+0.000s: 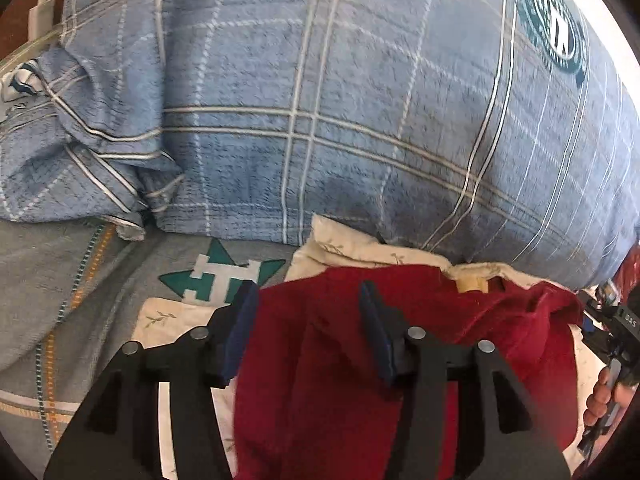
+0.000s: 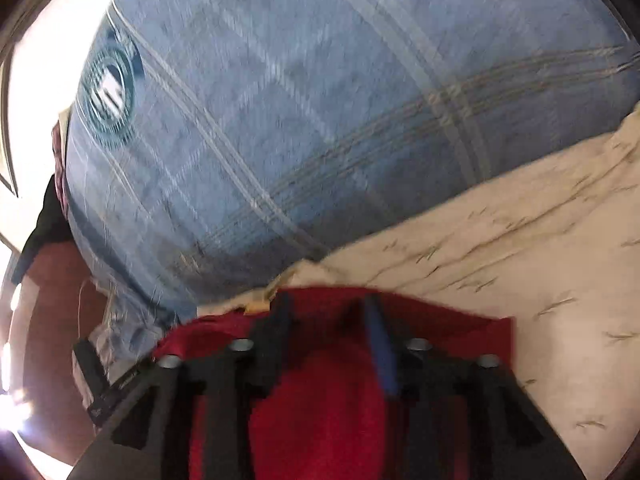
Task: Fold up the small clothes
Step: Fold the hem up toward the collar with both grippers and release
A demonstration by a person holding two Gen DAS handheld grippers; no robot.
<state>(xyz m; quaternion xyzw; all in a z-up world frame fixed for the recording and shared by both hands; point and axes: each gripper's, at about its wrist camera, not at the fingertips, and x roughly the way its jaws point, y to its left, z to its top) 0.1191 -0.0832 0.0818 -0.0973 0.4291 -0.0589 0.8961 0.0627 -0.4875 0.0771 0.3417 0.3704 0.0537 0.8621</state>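
Note:
A dark red garment (image 1: 440,320) lies rumpled on a cream cloth with a leaf print (image 1: 160,320), a tan label (image 1: 472,283) at its far edge. My left gripper (image 1: 308,304) hovers over the garment's left part with its jaws apart and nothing pinched; the red cloth shows between the blue pads. In the right wrist view, my right gripper (image 2: 328,308) stands open over the same red garment (image 2: 320,392) near its far edge, by the tan label (image 2: 258,304). The cream cloth (image 2: 520,280) spreads to the right. A hand (image 1: 600,396) holds the right gripper's body at the left view's right edge.
A big blue plaid pillow (image 1: 320,120) (image 2: 320,140) lies just beyond the garment. Bunched blue plaid bedding (image 1: 80,140) sits at the left, above a grey sheet with a green star (image 1: 216,276). A white charger (image 1: 40,16) is at the far left corner.

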